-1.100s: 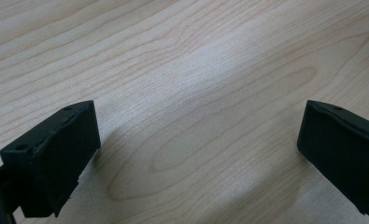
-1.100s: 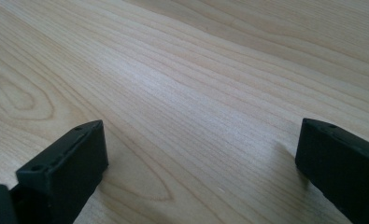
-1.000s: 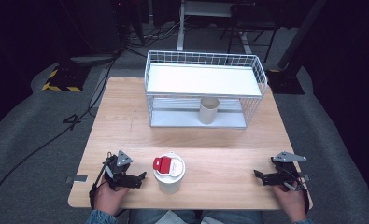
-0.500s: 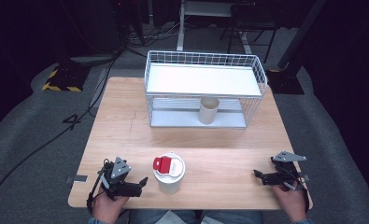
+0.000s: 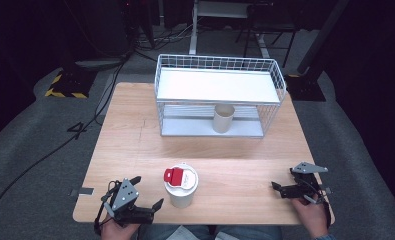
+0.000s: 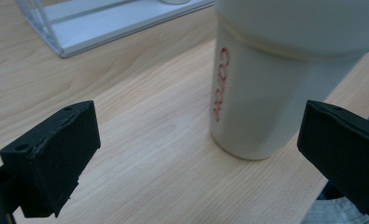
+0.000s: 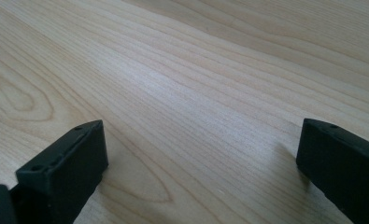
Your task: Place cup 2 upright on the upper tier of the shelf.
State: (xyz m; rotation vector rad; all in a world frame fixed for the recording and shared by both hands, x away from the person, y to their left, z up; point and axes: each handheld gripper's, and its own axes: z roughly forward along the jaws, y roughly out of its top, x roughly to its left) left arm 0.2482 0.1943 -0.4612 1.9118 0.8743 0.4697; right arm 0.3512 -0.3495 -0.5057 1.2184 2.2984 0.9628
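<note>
A white cup with a red-and-white lid (image 5: 181, 185) stands near the table's front edge; in the left gripper view its white wall with red lettering (image 6: 271, 88) rises just ahead and to the right. My left gripper (image 5: 146, 192) rests at the front left corner, open, its jaws wide apart with bare wood between them (image 6: 196, 154). My right gripper (image 5: 281, 187) lies at the front right, open, over bare tabletop (image 7: 196, 140). A second, beige cup (image 5: 223, 118) stands on the lower level of the white wire shelf (image 5: 220, 85).
The wire shelf occupies the back middle of the wooden table (image 5: 135, 140). Its lower tray's corner (image 6: 79, 32) shows in the left gripper view. Dark floor, cables and a yellow-black striped block (image 5: 65, 86) lie beyond the table's far left.
My left gripper has slid toward the table's front edge and turned so its jaws point right, toward the lidded cup. The right gripper has stayed put.
</note>
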